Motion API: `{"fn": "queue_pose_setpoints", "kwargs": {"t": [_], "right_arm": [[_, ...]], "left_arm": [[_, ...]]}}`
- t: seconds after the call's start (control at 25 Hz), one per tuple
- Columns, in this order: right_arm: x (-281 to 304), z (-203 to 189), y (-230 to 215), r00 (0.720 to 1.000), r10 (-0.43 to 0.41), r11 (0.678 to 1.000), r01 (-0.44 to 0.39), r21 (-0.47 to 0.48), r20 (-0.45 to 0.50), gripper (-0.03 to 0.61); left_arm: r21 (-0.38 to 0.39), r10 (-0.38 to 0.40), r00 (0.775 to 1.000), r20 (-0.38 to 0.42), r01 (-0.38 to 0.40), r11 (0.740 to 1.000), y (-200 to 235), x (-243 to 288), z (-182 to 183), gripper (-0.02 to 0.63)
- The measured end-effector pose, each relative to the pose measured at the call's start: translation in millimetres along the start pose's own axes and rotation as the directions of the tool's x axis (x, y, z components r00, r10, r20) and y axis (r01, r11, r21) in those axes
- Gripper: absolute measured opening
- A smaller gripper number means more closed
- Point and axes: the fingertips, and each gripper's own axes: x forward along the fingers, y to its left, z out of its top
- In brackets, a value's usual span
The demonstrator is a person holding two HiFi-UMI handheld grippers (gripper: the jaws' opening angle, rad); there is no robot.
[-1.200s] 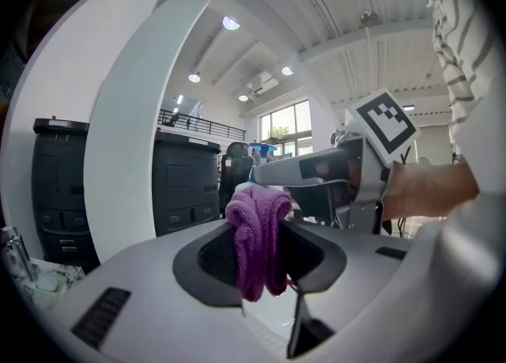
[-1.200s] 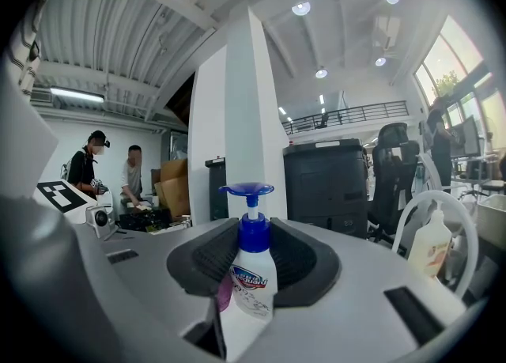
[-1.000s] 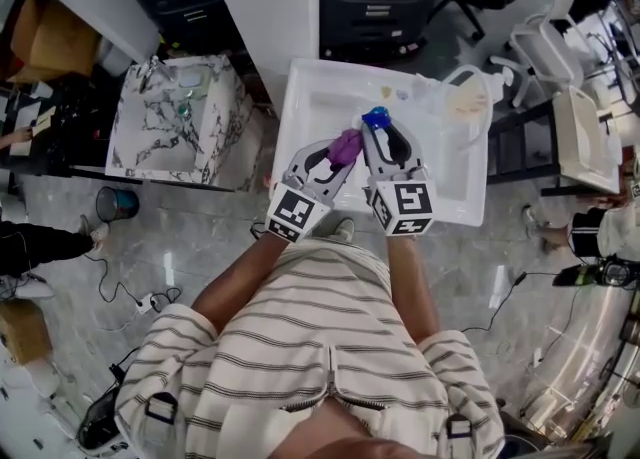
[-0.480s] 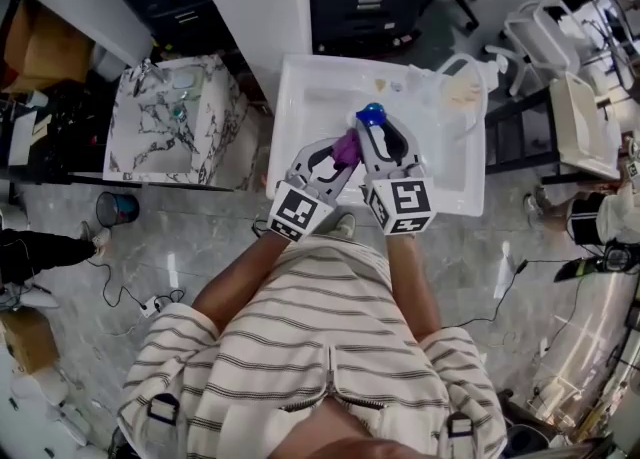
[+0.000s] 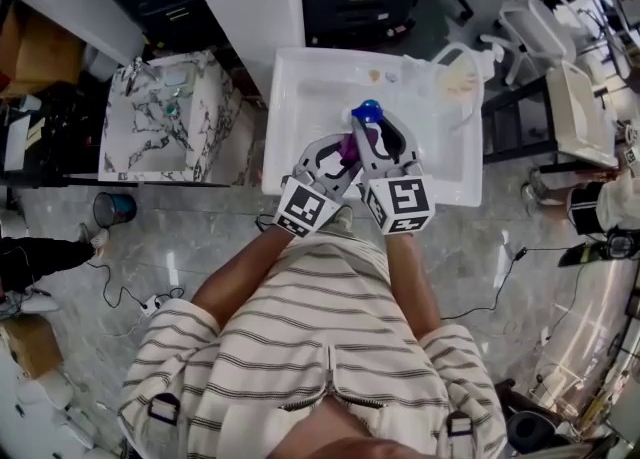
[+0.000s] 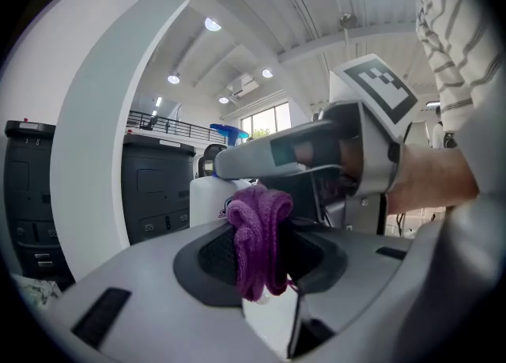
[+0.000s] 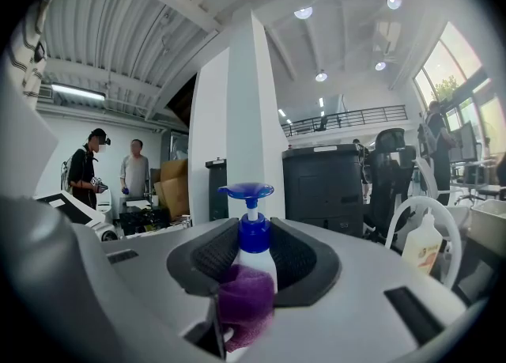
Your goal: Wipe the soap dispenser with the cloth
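1. Purple cloth [image 6: 259, 231] sat pinched in my left gripper [image 5: 343, 155], its jaws closed tight on the bunched fabric.
2. My right gripper [image 7: 254, 259] clamped the white body of the soap dispenser [image 7: 254, 236], upright over the white basin [image 5: 300, 97], blue pump on top.
3. Cloth touched the bottle's left side, so I judged the wiping step in hand.
4. Next, I reckoned, the cloth needed dragging round the body under steady pressure, bottle held firm.

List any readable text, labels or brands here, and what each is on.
Nothing reads clearly.
Soap dispenser: label print, partly behind the cloth, too blurred.
Bottle at right: orange label, too small.
Marker cubes: square patterns only, no letters.
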Motion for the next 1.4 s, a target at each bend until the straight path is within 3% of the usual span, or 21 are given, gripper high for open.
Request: {"fn": "queue_pose_setpoints", "kwargs": {"t": [0.68,1.4], "right_arm": [[-13.1,6.4,-5.0,0.999,-0.035,0.999,0.035,0.014,0.012,0.132],[-26.5,5.4,-19.9,0.997,-0.068,0.997,0.068,0.044,0.021,0.132]], "left_arm": [[-0.040,-0.039,0.998,-0.053,0.037,0.998,-5.2,11.6,-28.2,0.123],[-0.054,0.005,0.998,-0.068,-0.008,0.998,6.6,-7.1,-32.6,0.123]]}}
